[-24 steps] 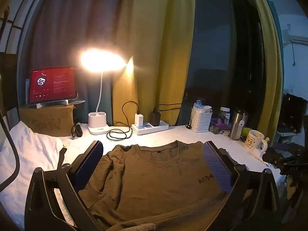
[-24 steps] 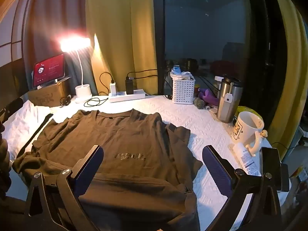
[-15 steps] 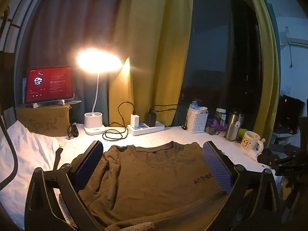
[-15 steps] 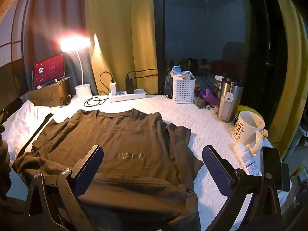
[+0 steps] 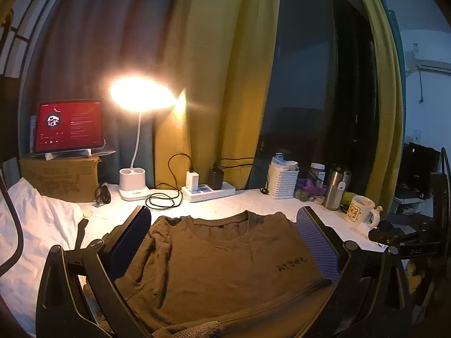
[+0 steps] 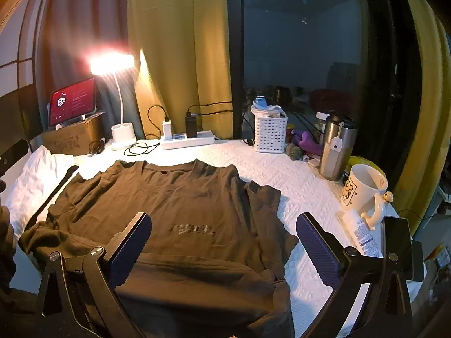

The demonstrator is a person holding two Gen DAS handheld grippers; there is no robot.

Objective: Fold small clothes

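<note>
Beyond right tool (image 6: pixel 224 242), shirt's (image 6: pixel 183 205) folded sleeve

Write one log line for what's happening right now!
left gripper: open, empty | right gripper: open, empty | brown T-shirt: flat on table, bottom hem folded up

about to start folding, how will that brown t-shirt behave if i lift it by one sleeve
The brown t-shirt will probably go limp and drape: it already lies in soft wrinkles. It looks light, so one claw should lift it. Its hem hangs off the table's near edge, so it might slide toward you.
</note>
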